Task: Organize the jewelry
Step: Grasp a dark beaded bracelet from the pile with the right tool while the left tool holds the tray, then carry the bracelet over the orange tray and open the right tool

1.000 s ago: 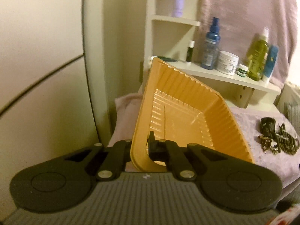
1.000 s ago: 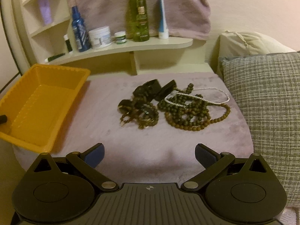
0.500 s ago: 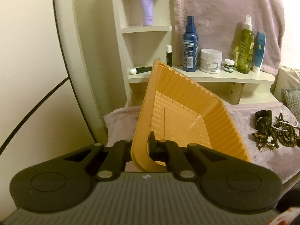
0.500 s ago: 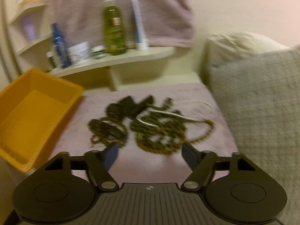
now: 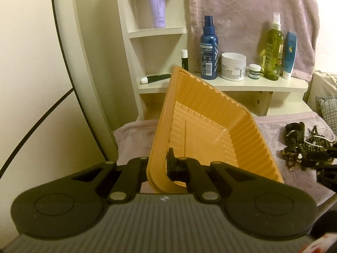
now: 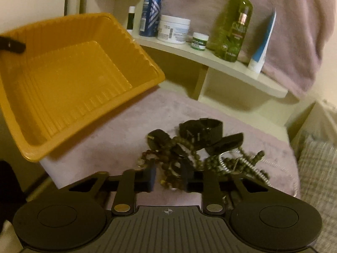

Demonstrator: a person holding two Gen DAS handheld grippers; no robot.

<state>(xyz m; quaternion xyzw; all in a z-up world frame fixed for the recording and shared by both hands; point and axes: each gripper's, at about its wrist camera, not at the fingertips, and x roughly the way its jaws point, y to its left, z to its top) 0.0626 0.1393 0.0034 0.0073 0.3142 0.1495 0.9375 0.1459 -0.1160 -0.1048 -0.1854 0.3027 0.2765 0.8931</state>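
Observation:
My left gripper [image 5: 160, 166] is shut on the near rim of an empty orange plastic tray [image 5: 206, 139] and holds it tilted, its left side raised. The tray also shows in the right wrist view [image 6: 69, 80], with a left fingertip [image 6: 12, 45] on its rim. A pile of jewelry [image 6: 195, 149], with dark bead strands, black bands and a silver chain, lies on the mauve cloth to the right of the tray. My right gripper [image 6: 168, 177] is down at the near-left part of the pile, its fingers closed around a clump of brown beads [image 6: 170, 179]. The pile also shows in the left wrist view [image 5: 303, 147].
A cream shelf [image 5: 231, 86] behind the cloth carries a blue spray bottle [image 5: 208, 48], a white jar [image 5: 232, 66], a green bottle [image 5: 272, 48] and a blue tube [image 5: 289, 54]. A grey checked pillow [image 6: 320, 177] lies at the right. A mauve towel [image 5: 252, 10] hangs behind the shelf.
My right gripper moved forward and down onto the jewelry pile and closed from wide open onto the beads. My left gripper kept its hold on the tray while its view swung right.

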